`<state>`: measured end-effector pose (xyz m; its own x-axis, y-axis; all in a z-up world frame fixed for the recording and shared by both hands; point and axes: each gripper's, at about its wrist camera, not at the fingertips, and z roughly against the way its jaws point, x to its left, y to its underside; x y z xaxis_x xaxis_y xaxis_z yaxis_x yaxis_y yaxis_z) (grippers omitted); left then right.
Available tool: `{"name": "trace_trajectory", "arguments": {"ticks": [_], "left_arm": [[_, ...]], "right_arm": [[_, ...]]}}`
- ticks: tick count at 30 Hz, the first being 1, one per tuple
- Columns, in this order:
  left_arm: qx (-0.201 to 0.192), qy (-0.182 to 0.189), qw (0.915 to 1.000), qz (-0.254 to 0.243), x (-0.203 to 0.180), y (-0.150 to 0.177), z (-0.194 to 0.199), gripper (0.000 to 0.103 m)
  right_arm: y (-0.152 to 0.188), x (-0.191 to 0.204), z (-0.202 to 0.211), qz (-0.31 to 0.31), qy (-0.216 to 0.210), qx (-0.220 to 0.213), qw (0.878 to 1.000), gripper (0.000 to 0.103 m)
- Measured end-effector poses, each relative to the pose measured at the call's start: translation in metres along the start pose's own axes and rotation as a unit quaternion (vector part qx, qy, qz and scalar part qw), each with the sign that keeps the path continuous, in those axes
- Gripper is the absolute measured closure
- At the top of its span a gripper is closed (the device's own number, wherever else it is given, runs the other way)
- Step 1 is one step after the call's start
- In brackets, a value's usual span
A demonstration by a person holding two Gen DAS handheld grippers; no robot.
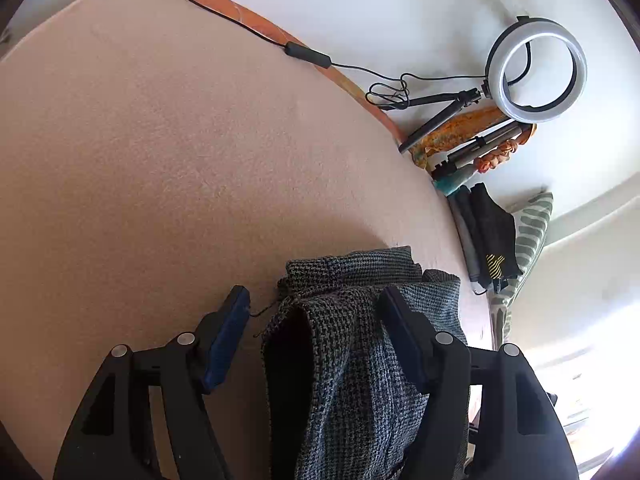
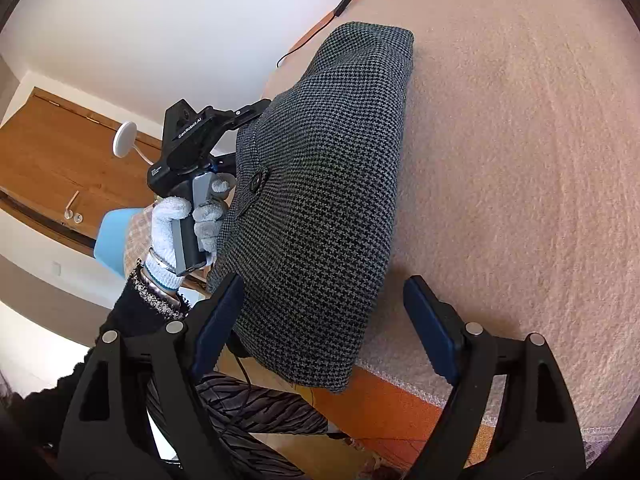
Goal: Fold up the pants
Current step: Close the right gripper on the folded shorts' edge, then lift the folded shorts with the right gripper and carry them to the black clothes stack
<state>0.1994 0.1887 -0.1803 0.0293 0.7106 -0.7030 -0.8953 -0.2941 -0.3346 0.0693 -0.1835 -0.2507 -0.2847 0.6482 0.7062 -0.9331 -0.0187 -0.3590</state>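
The grey houndstooth pants (image 1: 360,344) lie folded in a bundle on the pink blanket (image 1: 160,160) at the bed's edge. In the left wrist view my left gripper (image 1: 316,300) is open, its fingers wide apart on either side of the bundle's near end, not closed on it. In the right wrist view the pants (image 2: 320,184) form a long folded roll with a dark button showing. My right gripper (image 2: 324,292) is open, its jaws straddling the near end of the roll. The left gripper's body (image 2: 192,140), held by a gloved hand, sits at the roll's left side.
A ring light on a tripod (image 1: 536,68) lies beyond the blanket with its cable (image 1: 308,56) running along the edge. A stack of folded dark clothes (image 1: 488,236) and a patterned cushion (image 1: 528,232) sit at the right. An orange mattress edge (image 2: 380,404) shows below the blanket.
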Motion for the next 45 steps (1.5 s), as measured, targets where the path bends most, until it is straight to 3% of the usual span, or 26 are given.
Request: {"name": "trace_trajectory", "arguments": {"ticks": [3, 7, 10, 13, 18, 24, 34, 40, 45], "left_arm": [[0.000, 0.020, 0.9998, 0.010, -0.002, 0.001, -0.006, 0.036], [0.008, 0.011, 0.9997, -0.023, -0.014, 0.004, -0.013, 0.038], [0.008, -0.001, 0.9992, -0.040, -0.020, 0.004, -0.016, 0.040], [0.006, -0.016, 0.9985, -0.053, -0.022, 0.005, -0.018, 0.050], [-0.005, -0.034, 0.9967, -0.073, -0.027, 0.009, -0.016, 0.064], [-0.024, -0.058, 0.9920, -0.109, -0.041, 0.015, -0.009, 0.073], [-0.057, -0.052, 0.9854, -0.152, -0.081, 0.027, 0.013, 0.078], [-0.076, -0.027, 0.9825, -0.168, -0.117, 0.032, 0.023, 0.078], [-0.095, 0.004, 0.9757, -0.198, -0.168, 0.030, 0.011, 0.078]], "right_arm": [[0.001, 0.010, -0.013, 0.009, -0.002, -0.001, 1.000, 0.019], [0.002, 0.018, -0.018, 0.017, 0.000, 0.004, 1.000, 0.022], [-0.004, 0.023, -0.032, 0.008, -0.001, 0.009, 1.000, 0.035], [-0.005, 0.026, -0.037, 0.001, 0.003, 0.012, 1.000, 0.044], [-0.005, 0.040, -0.042, 0.023, 0.035, 0.014, 0.999, 0.063], [-0.005, 0.062, -0.042, 0.071, 0.087, 0.003, 0.994, 0.078], [-0.001, 0.102, -0.029, 0.169, 0.146, -0.025, 0.974, 0.083], [-0.004, 0.098, 0.005, 0.195, 0.175, -0.055, 0.963, 0.084], [-0.008, 0.100, 0.048, 0.226, 0.215, -0.087, 0.946, 0.084]]}}
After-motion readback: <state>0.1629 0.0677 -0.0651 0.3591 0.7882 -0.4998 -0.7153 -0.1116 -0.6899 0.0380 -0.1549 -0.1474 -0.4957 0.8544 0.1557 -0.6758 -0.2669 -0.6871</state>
